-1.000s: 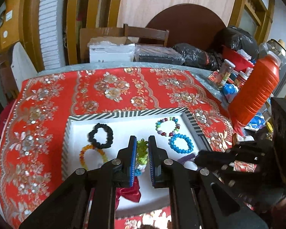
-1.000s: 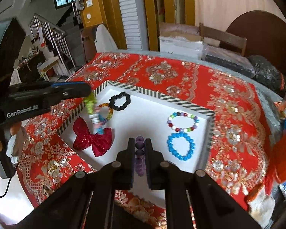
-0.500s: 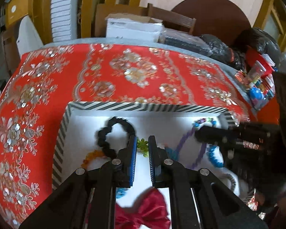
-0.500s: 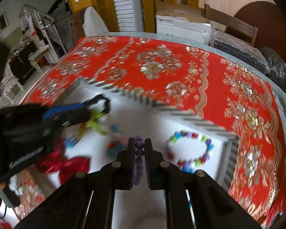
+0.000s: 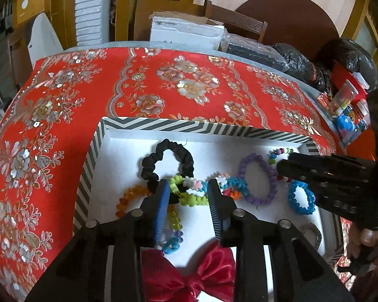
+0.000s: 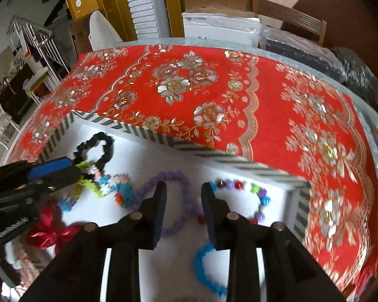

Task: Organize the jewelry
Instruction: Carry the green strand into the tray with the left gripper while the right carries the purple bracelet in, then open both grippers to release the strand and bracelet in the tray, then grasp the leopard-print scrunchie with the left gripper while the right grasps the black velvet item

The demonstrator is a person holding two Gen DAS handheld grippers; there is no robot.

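You are opening both jaws over the tray [image 5: 239,129], left gripper [image 5: 188,196] releasing the multicoloured bracelet [image 5: 192,193], right gripper [image 6: 183,202] releasing the purple bracelet [image 6: 181,201], pads clear of both.

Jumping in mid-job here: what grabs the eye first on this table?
The red floral tablecloth dominates, with a white tray edged in black-and-white stripes near its front. Bright pieces fill the tray: a black scrunchie at back left, a purple bead bracelet in the middle, a blue one to the right, and a red satin bow in front. Both grippers, left and right, are opening over them.
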